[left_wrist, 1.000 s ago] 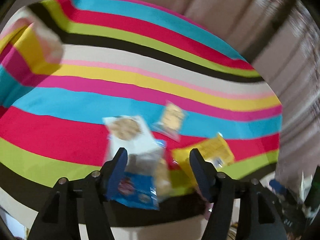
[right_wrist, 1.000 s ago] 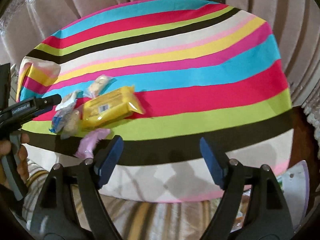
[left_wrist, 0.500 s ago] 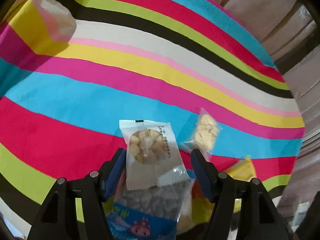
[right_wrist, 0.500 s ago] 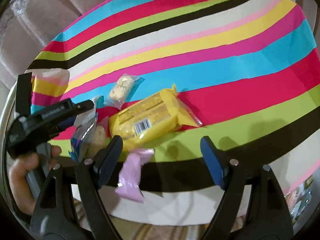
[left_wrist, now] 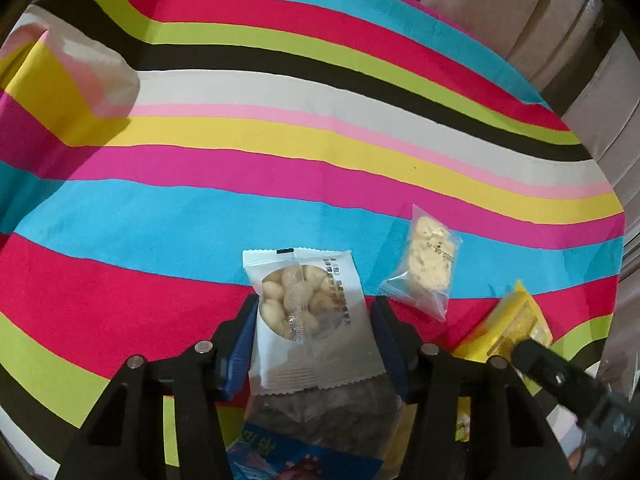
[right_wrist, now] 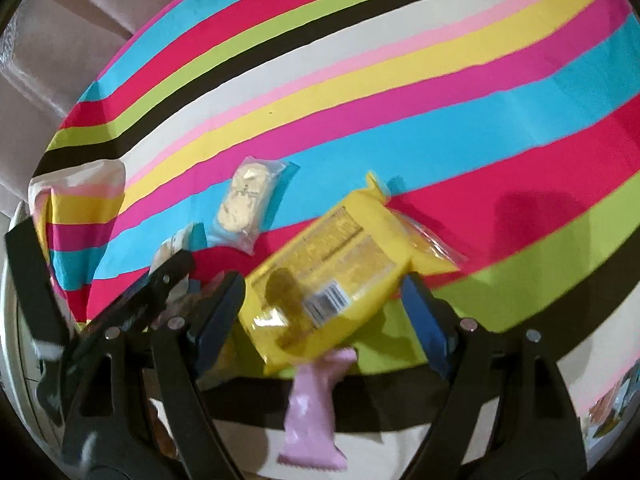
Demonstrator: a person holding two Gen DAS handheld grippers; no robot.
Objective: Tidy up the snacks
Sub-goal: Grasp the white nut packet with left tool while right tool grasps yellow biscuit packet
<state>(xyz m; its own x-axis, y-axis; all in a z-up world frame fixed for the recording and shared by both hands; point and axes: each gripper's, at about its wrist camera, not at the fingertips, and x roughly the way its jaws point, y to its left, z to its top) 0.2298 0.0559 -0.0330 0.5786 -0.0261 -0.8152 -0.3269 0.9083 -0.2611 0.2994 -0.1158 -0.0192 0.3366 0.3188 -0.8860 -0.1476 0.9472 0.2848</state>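
Closing around the white nut packet [left_wrist: 308, 320], the left hand-held gripper [left_wrist: 312, 336] has descended; right one [right_wrist: 324, 304] released.

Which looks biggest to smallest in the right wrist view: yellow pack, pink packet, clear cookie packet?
1. yellow pack, clearly largest
2. pink packet
3. clear cookie packet
The cookie packet lies farther from the camera, so second and third are unsure.

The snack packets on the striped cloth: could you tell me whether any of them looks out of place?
Yes. The pink packet lies at the near edge of the striped cloth, its lower end appearing to droop over it, and the yellow packet overlaps its top. It could slip off.
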